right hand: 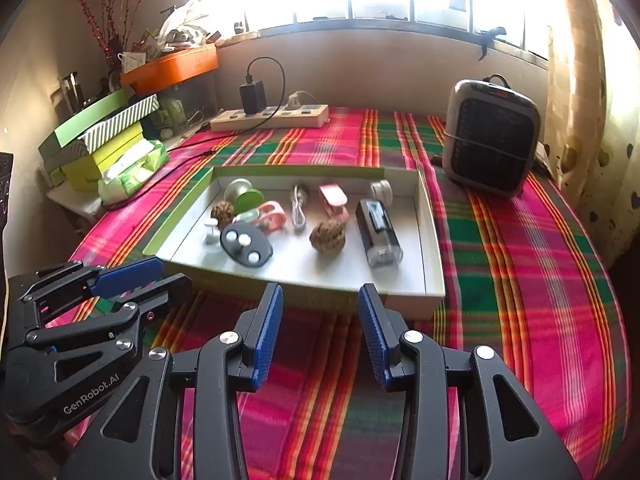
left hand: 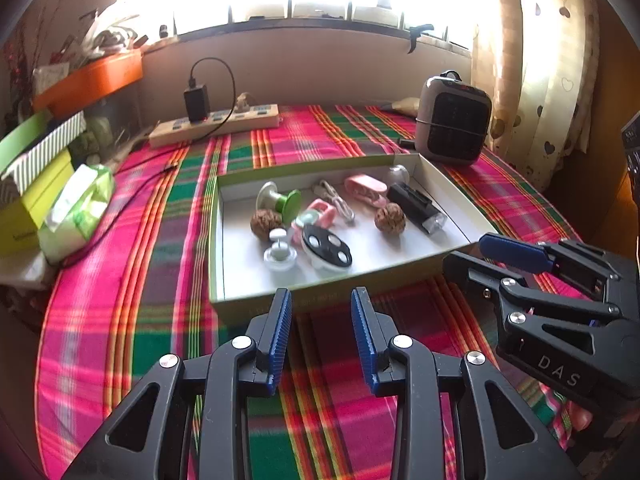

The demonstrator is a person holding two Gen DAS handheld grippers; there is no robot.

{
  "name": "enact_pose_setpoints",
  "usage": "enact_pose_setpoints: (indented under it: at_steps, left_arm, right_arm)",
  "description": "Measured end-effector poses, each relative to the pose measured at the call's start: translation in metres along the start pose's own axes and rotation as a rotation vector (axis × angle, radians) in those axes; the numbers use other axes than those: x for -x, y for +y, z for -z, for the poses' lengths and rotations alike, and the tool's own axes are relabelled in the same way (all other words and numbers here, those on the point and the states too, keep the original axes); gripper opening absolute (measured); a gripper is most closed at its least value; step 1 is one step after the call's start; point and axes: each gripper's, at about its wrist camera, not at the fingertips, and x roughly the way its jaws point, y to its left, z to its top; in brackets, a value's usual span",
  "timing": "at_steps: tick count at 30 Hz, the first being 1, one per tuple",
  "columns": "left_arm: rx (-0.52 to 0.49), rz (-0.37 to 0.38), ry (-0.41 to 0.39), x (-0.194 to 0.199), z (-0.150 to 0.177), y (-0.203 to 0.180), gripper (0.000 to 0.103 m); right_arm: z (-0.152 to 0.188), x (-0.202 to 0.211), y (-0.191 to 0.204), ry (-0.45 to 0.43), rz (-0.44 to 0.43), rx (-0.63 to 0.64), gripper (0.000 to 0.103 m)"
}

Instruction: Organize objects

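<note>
I hold my left gripper [left hand: 321, 334] and right gripper [right hand: 320, 334] side by side above the plaid-covered surface [right hand: 520, 280], fingers released and grasping nothing. The small objects, two brown walnuts [right hand: 327, 237] and a black flashlight [right hand: 378, 232] among them, already lie gathered in the shallow green-edged cardboard tray [right hand: 430, 216], seemingly to keep them together.

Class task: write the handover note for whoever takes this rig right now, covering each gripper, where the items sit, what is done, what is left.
Left gripper: open, empty, over the plaid cloth before the tray.
Right gripper: open, empty, beside it.
White tray: holds two walnuts, black flashlight, black oval disc, pink clip, cable, green spool.
Done: no loose small items on the cloth.
Left: unclear.
</note>
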Motion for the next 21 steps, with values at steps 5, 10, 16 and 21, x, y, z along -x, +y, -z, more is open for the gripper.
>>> enact_pose_setpoints:
  at_steps: [5, 10, 16, 21]
  left_arm:
    - [0.003, -0.016, 0.016, 0.002, 0.016, -0.003, 0.029]
    - [0.003, -0.021, 0.044, 0.001, 0.031, -0.007, 0.029]
    - [0.026, -0.036, 0.059, 0.002, 0.04, -0.006, 0.03]
    - [0.031, -0.057, 0.081, 0.002, 0.05, -0.01, 0.03]
  right_arm:
    - [0.014, 0.004, 0.006, 0.019, 0.02, 0.005, 0.041]
    - [0.029, 0.006, 0.006, 0.042, 0.037, -0.006, 0.041]
    - [0.048, 0.008, 0.005, 0.081, 0.052, -0.013, 0.041]
    - [0.059, 0.009, 0.002, 0.1, 0.07, -0.033, 0.042]
